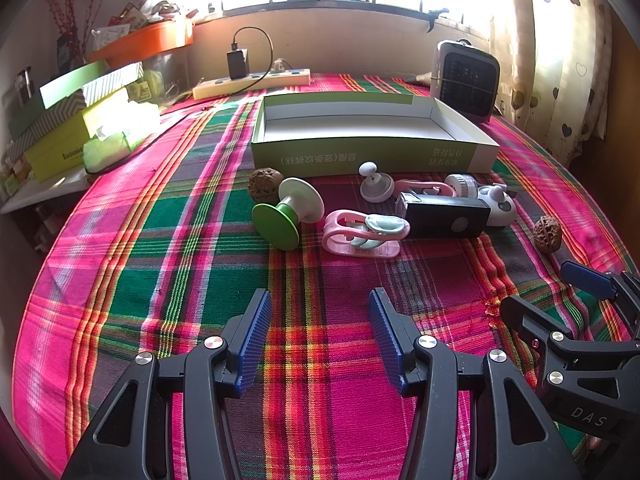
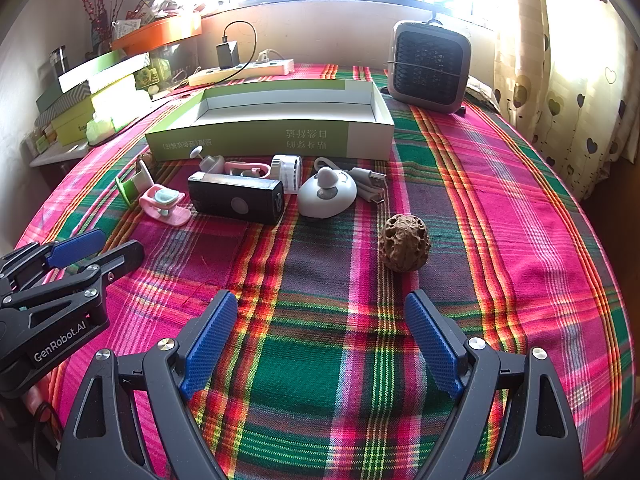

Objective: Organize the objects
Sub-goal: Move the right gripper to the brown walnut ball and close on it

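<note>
An open green and white box [image 1: 372, 152] [image 2: 272, 136] lies on the plaid cloth. In front of it lie a green spool [image 1: 286, 212], a pink clip [image 1: 364, 234] [image 2: 166, 204], a black device [image 1: 442, 216] [image 2: 236, 198], a white knob [image 1: 374, 186], a white round gadget [image 2: 326, 196] with a cable [image 2: 370, 184], and two walnuts [image 1: 262, 184] [image 2: 404, 248]. My left gripper [image 1: 320, 340] stands open and empty, short of the pink clip. My right gripper [image 2: 320, 340] is open and empty, near the right walnut [image 1: 548, 234].
A grey fan heater [image 2: 428, 66] stands at the back right. A power strip with a charger [image 1: 252, 80] lies along the back wall. Stacked boxes and tissues [image 1: 88, 128] fill the left side. A curtain [image 2: 572, 80] hangs on the right.
</note>
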Demonstrator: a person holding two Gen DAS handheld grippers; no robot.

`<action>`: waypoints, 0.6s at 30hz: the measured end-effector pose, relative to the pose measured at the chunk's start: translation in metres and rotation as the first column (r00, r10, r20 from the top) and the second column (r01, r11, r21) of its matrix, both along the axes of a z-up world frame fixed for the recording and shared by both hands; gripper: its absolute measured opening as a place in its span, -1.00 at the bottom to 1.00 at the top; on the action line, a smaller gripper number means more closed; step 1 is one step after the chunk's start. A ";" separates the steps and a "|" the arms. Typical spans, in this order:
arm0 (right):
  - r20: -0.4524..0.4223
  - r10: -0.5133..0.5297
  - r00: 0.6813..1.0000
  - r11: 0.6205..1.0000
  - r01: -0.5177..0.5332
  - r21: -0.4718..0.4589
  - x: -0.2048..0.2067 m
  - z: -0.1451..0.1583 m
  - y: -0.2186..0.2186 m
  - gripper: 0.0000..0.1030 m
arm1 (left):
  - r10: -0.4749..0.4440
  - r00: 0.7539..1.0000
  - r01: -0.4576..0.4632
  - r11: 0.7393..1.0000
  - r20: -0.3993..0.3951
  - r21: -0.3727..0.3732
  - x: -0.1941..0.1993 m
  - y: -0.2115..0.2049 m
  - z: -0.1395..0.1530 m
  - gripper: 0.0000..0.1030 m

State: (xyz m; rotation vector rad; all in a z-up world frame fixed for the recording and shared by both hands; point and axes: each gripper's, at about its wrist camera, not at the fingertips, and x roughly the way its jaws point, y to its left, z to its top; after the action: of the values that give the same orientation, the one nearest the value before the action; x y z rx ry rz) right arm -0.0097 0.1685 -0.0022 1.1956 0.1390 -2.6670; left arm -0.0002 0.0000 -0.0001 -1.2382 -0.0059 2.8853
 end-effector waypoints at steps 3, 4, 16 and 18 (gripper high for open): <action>0.000 0.001 1.000 1.000 -0.001 0.000 0.000 0.000 0.000 0.67 | -0.001 1.000 0.001 1.000 0.004 0.006 -0.001 0.002 0.000 -0.06; 0.002 0.003 1.000 1.000 -0.003 -0.001 0.000 0.000 0.000 0.67 | -0.002 1.000 0.002 1.000 0.007 0.007 0.000 0.004 0.001 -0.06; 0.011 0.037 0.999 0.999 -0.037 0.000 0.001 0.000 0.001 0.67 | -0.028 1.000 0.028 1.000 0.010 0.001 0.000 0.001 0.001 -0.06; 0.019 0.058 0.998 0.998 -0.058 0.001 0.000 0.000 0.001 0.67 | -0.042 0.999 0.042 0.999 0.016 0.005 0.000 0.000 0.001 -0.06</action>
State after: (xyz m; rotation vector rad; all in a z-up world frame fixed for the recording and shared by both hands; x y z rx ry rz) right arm -0.0097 0.1700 -0.0018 1.1989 0.1701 -2.6055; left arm -0.0002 0.0001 0.0013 -1.2453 0.0140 2.8381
